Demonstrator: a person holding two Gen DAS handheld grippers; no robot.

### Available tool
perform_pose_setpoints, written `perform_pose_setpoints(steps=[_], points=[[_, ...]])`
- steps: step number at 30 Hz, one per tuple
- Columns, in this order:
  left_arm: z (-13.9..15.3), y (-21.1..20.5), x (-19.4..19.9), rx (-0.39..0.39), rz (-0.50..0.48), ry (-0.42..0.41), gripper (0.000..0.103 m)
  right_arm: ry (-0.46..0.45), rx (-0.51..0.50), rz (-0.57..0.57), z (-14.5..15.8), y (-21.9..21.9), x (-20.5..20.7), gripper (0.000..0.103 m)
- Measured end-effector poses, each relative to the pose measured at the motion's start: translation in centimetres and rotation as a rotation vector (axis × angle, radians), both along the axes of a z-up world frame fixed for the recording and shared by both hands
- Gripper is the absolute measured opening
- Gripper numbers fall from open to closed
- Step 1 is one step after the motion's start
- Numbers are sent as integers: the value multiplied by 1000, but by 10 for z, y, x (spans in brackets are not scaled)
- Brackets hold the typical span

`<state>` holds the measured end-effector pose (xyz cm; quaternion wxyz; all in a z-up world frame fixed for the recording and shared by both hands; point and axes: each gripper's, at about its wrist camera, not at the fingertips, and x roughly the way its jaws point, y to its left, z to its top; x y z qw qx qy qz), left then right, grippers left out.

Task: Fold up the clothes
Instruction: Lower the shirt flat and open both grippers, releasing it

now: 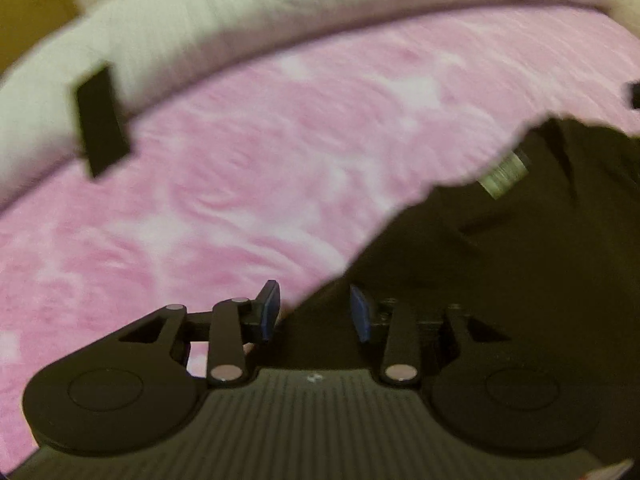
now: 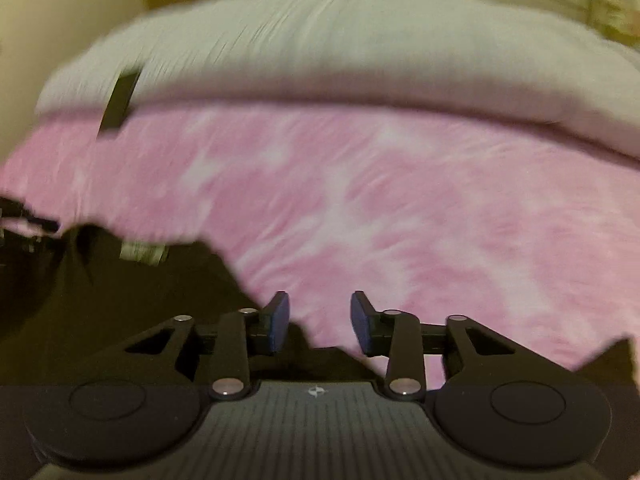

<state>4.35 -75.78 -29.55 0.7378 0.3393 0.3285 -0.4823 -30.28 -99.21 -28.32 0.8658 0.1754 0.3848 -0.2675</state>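
Black garment lies on the pink tie-dye bed cover, a pale label showing near its far edge. Left gripper hovers at the garment's left edge, fingers spread and holding nothing. Right gripper hovers over its right edge, fingers likewise spread. A white duvet lies far behind. Both views are blurred.

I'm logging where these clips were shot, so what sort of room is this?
Probably a bedroom: a pink-and-white tie-dye bedsheet covers a wide soft surface, a bulky pale grey duvet is bunched along its far side, and a dark black garment lies on the sheet.
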Motion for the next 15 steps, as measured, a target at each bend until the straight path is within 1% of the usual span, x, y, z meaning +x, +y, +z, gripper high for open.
perform_pose_setpoints(steps=[1,2,4,6,7,9,12,14,15], points=[[8,4,2,-22,28,9,33,11,-32,-25,6,1,-12,48],[14,8,1,-35,43,16,33,35,-64,-47,11,3,-26,50],[25,15,-5,-49,51,27,33,98,-90,-86,12,4,-57,66],[32,23,-18,-52,36,31,34,153,-85,-104,7,5,-81,67],[34,26,-26,-46,28,35,35,177,-76,-107,2,6,-91,71],[29,30,-46,-19,9,49,35,225,-57,-112,-9,7,-112,75],[18,34,-74,25,-17,68,35,269,-73,-64,-28,7,-117,74],[10,33,-92,55,-31,82,36,312,-90,-30,-45,5,-116,65],[7,32,-101,67,-42,86,36,318,-89,-28,-52,1,-120,52]])
